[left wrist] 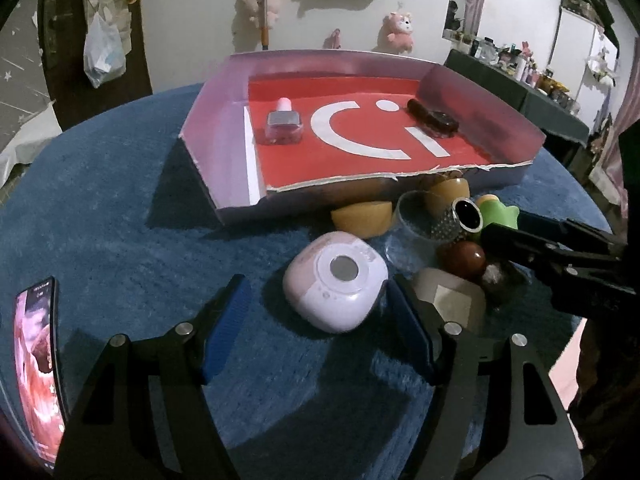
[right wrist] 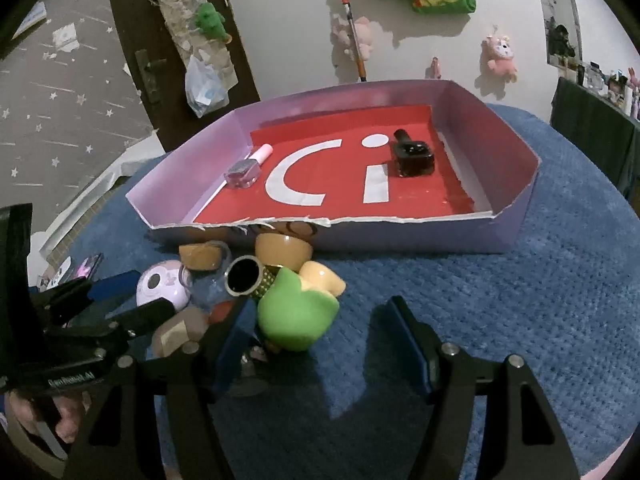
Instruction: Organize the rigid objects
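**Left tongs straddling pink case, right tongs beside green toy**

The left gripper (left wrist: 316,320) stood open; the rounded pink case (left wrist: 336,284) lay between its blue pads, nearer the right one, and contact could not be made out. The right gripper (right wrist: 320,332) was open too, holding nothing; the green toy (right wrist: 296,312) sat just inside its left finger, apparently touching it.

Count in the pile beyond: two tan half-shells (right wrist: 202,256) plus one tan cup (right wrist: 284,250), one clear glass (left wrist: 416,220), one studded metal ring (right wrist: 250,278), one brown ball (left wrist: 466,260), one beige faceted block (left wrist: 452,300). All crowded together against the tray's torn near edge.

The cardboard tray (right wrist: 516,228), lilac-walled with a red printed floor, held two bottles: one clear with a pink cap (right wrist: 246,168) at left, one dark (right wrist: 414,156) at right, well apart.

A blue fuzzy cloth (right wrist: 500,320) covered the table. One lit phone (left wrist: 38,364) lay at the left edge. Plush toys hung on the white wall (right wrist: 288,20) behind.
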{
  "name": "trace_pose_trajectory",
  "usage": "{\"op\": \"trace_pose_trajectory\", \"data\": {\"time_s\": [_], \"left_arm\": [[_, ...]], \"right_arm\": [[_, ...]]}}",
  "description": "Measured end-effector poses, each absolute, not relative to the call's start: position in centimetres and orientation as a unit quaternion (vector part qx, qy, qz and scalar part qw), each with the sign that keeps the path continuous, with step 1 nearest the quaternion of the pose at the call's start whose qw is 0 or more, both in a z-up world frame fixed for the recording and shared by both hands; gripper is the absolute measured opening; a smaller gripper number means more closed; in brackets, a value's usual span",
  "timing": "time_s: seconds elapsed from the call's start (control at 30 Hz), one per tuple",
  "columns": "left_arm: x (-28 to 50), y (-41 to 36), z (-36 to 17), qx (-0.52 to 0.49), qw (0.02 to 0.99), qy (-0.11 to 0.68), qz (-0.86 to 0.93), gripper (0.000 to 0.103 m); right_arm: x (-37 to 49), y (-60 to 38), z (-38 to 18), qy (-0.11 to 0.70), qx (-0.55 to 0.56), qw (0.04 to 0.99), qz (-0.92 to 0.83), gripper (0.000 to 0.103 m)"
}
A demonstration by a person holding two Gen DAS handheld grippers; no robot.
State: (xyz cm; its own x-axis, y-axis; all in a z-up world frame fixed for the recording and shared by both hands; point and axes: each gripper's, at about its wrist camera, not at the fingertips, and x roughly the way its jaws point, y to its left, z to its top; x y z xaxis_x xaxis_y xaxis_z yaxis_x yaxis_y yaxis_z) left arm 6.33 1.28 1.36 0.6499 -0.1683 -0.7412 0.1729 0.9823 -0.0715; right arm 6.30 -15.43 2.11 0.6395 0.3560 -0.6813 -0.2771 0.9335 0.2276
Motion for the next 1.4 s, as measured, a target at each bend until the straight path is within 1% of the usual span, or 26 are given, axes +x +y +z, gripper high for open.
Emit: {"op": "trace_pose_trajectory", "data": {"time_s": [0.07, 0.13, 0.17, 0.2, 0.23, 0.27, 0.3, 0.5, 0.7, 0.93, 1.2, 1.4], "left_arm": [[6.8, 1.3, 1.1, -0.002, 0.907, 0.410, -0.094, 0.068], [6.9, 1.2, 0.8, -0.002, 0.909, 0.406, -0.090, 0.066], [6.8, 1.0, 0.8, 0.002, 0.911, 0.402, -0.090, 0.058], [6.6, 0.8, 0.8, 0.000, 0.912, 0.400, -0.094, 0.054], [6.6, 0.6, 0.9, 0.002, 0.912, 0.398, -0.095, 0.048], [6.5, 0.3, 0.9, 0.007, 0.913, 0.397, -0.093, 0.048], [6.4, 0.3, 1.0, 0.010, 0.914, 0.396, -0.092, 0.048], [5.7, 0.3, 1.5, 0.016, 0.913, 0.396, -0.094, 0.048], [5.1, -0.7, 3.4, 0.027, 0.922, 0.373, -0.102, 0.048], [5.5, -0.7, 4.8, 0.016, 0.928, 0.357, -0.105, 0.048], [5.9, -0.9, 5.5, 0.017, 0.931, 0.350, -0.105, 0.048], [6.6, -1.0, 6.7, 0.014, 0.934, 0.340, -0.107, 0.048]], "right_arm": [[6.5, -15.3, 1.9, 0.386, 0.055, 0.904, 0.178, 0.070], [6.6, -15.3, 1.8, 0.385, 0.054, 0.904, 0.178, 0.070], [6.6, -15.3, 1.8, 0.385, 0.055, 0.904, 0.180, 0.070], [6.7, -15.3, 1.8, 0.386, 0.059, 0.902, 0.183, 0.068], [6.7, -15.3, 1.8, 0.386, 0.064, 0.900, 0.190, 0.064], [6.8, -15.2, 1.8, 0.389, 0.074, 0.895, 0.206, 0.052], [6.8, -15.1, 1.8, 0.391, 0.080, 0.892, 0.214, 0.047], [6.6, -15.1, 2.2, 0.393, 0.079, 0.891, 0.212, 0.047], [5.9, -15.8, 3.7, 0.376, 0.084, 0.898, 0.214, 0.047], [5.4, -16.5, 5.6, 0.356, 0.090, 0.905, 0.215, 0.047], [5.6, -16.4, 5.6, 0.357, 0.088, 0.904, 0.215, 0.047], [5.7, -16.6, 6.8, 0.345, 0.085, 0.910, 0.214, 0.047]]}}
